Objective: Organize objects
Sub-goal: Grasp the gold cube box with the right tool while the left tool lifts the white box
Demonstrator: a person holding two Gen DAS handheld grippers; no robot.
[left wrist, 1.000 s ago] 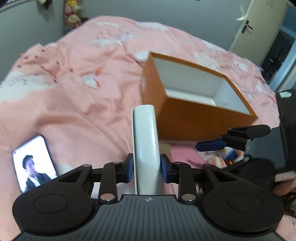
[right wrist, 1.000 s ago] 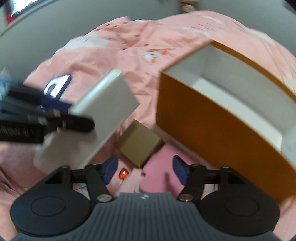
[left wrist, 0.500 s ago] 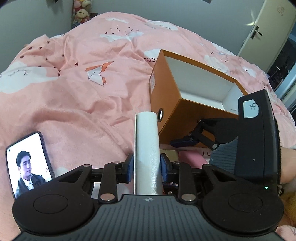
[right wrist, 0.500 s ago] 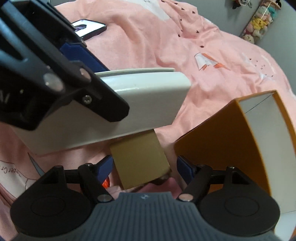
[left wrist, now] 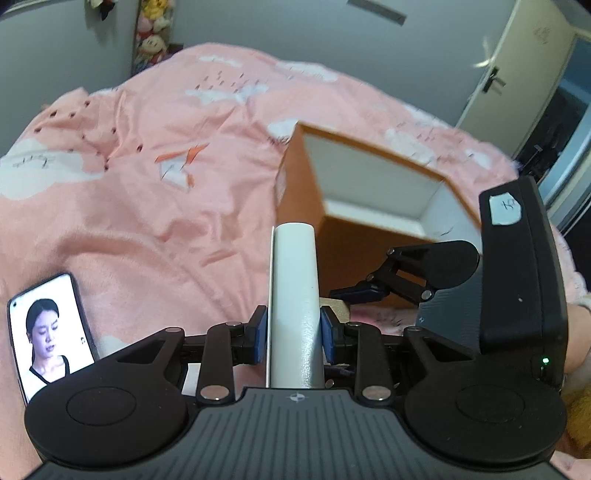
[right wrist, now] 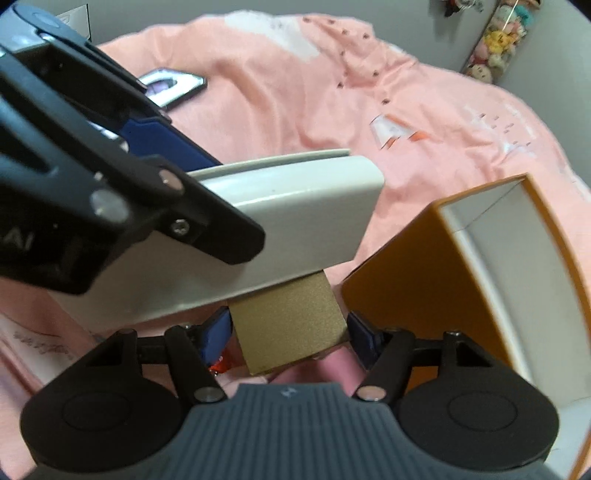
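My left gripper (left wrist: 294, 334) is shut on a flat white case (left wrist: 294, 295), held on edge above the pink bed; the case also shows in the right wrist view (right wrist: 295, 218), clamped by the left gripper's fingers (right wrist: 173, 147). My right gripper (right wrist: 290, 332) has its blue pads on both sides of a small gold-brown box (right wrist: 290, 325), which lies low beside the orange box. The open orange box (left wrist: 332, 206) with a white inside stands on the bed ahead and right of the case, and at right in the right wrist view (right wrist: 461, 273).
A phone (left wrist: 51, 332) with a lit screen lies on the pink bedspread (left wrist: 147, 206) at lower left, also visible in the right wrist view (right wrist: 173, 86). A small red item (right wrist: 218, 365) lies under the right gripper. A door (left wrist: 517, 92) and plush toys (left wrist: 151, 33) stand beyond the bed.
The right gripper has moved in over the gold-brown box and its pads now flank it closely. The left gripper with the white case has stayed near the orange box.
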